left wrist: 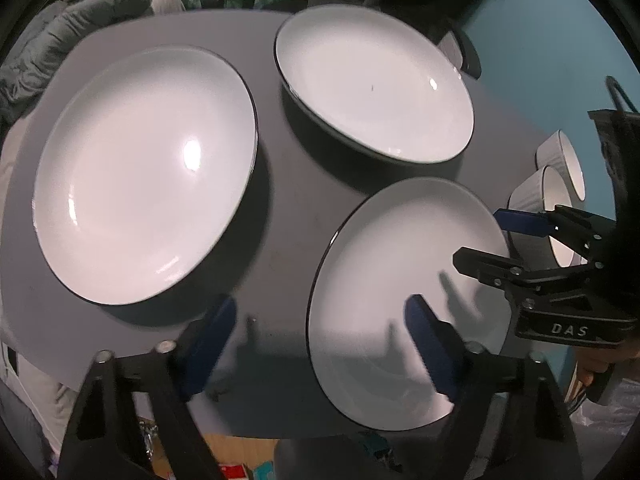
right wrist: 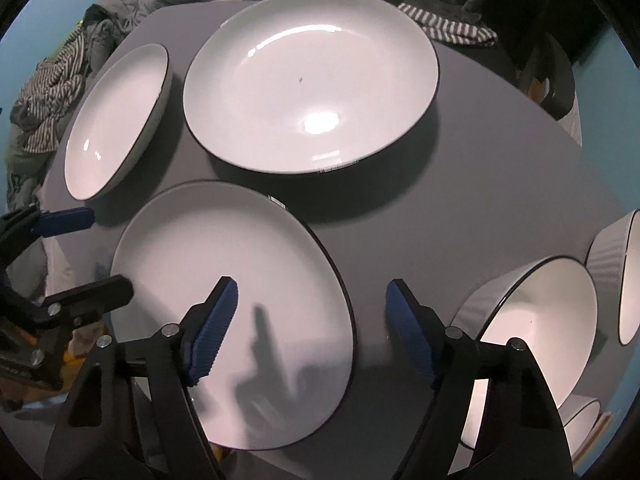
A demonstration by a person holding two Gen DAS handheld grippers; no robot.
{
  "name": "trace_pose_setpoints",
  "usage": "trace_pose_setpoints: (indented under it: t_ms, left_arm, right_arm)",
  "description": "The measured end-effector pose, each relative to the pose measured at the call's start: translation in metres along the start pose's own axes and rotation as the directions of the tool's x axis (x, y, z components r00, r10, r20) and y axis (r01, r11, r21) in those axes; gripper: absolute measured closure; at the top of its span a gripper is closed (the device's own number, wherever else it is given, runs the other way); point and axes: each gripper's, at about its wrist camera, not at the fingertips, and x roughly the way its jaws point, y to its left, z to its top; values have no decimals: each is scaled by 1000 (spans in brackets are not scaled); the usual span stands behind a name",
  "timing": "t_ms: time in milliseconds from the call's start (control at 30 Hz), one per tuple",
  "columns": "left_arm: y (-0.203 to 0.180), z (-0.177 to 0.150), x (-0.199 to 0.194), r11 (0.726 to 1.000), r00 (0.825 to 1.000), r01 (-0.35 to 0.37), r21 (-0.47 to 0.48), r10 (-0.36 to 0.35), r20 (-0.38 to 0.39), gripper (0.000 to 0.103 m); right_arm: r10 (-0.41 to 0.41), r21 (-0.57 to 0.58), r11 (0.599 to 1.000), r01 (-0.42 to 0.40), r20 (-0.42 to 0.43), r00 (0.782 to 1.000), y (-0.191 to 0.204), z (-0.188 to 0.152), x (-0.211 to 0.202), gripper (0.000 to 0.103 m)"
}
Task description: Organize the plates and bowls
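Three white plates (right wrist: 308, 84), thin dark rims, glossy, unstacked.

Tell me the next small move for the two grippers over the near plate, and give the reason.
Probably close both grippers onto the near plate's opposite edges. The left gripper straddles its left rim and the right gripper straddles its right rim, both open, pads not yet pressing. The near plate lies alone on the grey table, so a two-sided grip looks ready before lifting.
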Motion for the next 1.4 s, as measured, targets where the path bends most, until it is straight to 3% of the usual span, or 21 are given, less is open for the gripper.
trace_pose_setpoints:
  t_ms: [200,400,600,633,667,933,1100,1300,1400]
  left_arm:
    - [3,-1,8,999,1000,20,-29,-20,-18,36]
    - [9,-9,12,998,998,38,-55,-41,-56,50]
    - [17,-18,16,997,995,36,-73,-43,-89,54]
    - [18,-19,16,996,995,36,-78,-43,-90,54]
    - [20,-20,16,996,995,35,-84,-43,-92,54]
    - [30,-20,17,992,995,37,-118,-48,-92,54]
    - [33,-22,12,992,994,42,-120,-54,-95,54]
    - [30,-21,13,993,992,57,-107,-69,-103,55]
    - [27,-19,16,992,990,70,-103,-81,-114,66]
  right_arm:
    - [16,-45,999,-17,-31,999,8,-4,3,38]
    - [-17,-90,996,12,-50,999,10,-8,7,43]
    - [-58,-110,993,53,-47,997,13,-4,7,55]
    - [-63,-109,992,58,-46,997,13,-1,6,60]
    - [-39,-103,994,34,-50,998,13,1,6,72]
    - [-24,-22,1000,23,-71,997,6,8,11,73]
    - [55,18,998,-53,-87,995,6,4,14,73]
    - [77,85,994,-69,-99,992,1,-5,23,73]
    - [94,91,992,-87,-83,992,-5,-12,22,73]
